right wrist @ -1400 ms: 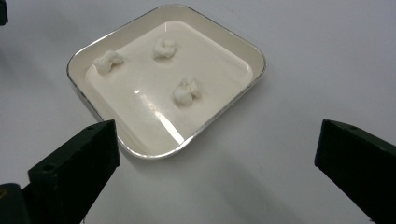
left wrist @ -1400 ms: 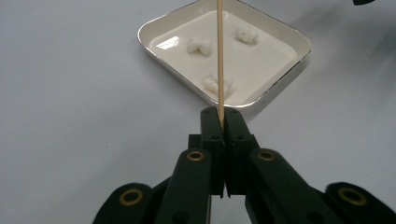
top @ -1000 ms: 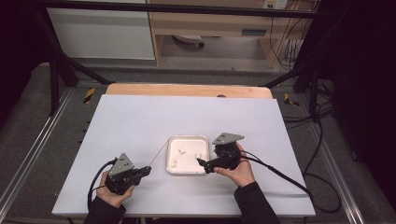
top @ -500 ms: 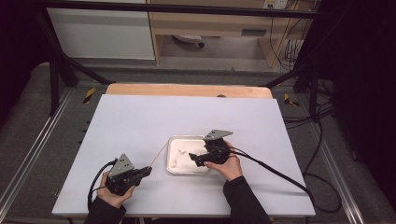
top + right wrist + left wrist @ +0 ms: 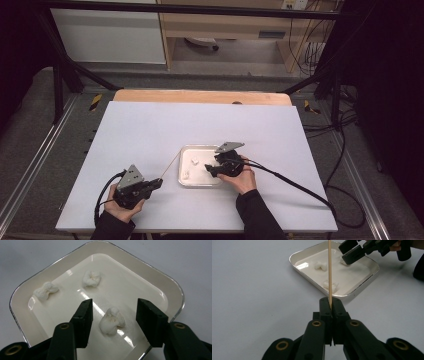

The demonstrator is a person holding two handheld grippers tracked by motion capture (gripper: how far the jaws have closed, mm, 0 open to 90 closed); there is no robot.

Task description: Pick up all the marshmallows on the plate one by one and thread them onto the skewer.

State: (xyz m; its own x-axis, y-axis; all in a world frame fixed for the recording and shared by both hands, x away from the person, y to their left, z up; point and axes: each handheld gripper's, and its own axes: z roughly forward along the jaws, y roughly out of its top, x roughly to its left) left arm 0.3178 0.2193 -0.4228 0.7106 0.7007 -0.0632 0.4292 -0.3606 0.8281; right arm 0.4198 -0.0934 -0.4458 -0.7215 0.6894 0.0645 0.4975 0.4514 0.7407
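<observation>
The left gripper (image 5: 329, 305) is clenching a skewer (image 5: 329, 270) over the surface (image 5: 150, 130). The right gripper (image 5: 113, 312) – jaws just closing, not yet touching – is straddling a marshmallow (image 5: 111, 320) lying in the tray (image 5: 160, 287).

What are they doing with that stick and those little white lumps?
A person holds a gripper in each hand at a white table. The left gripper is shut on a thin wooden skewer that points toward a shallow white tray. Three white lumps lie in the tray. The right gripper is down inside it, its fingers just closing on either side of one white lump but not pressing it yet.
</observation>
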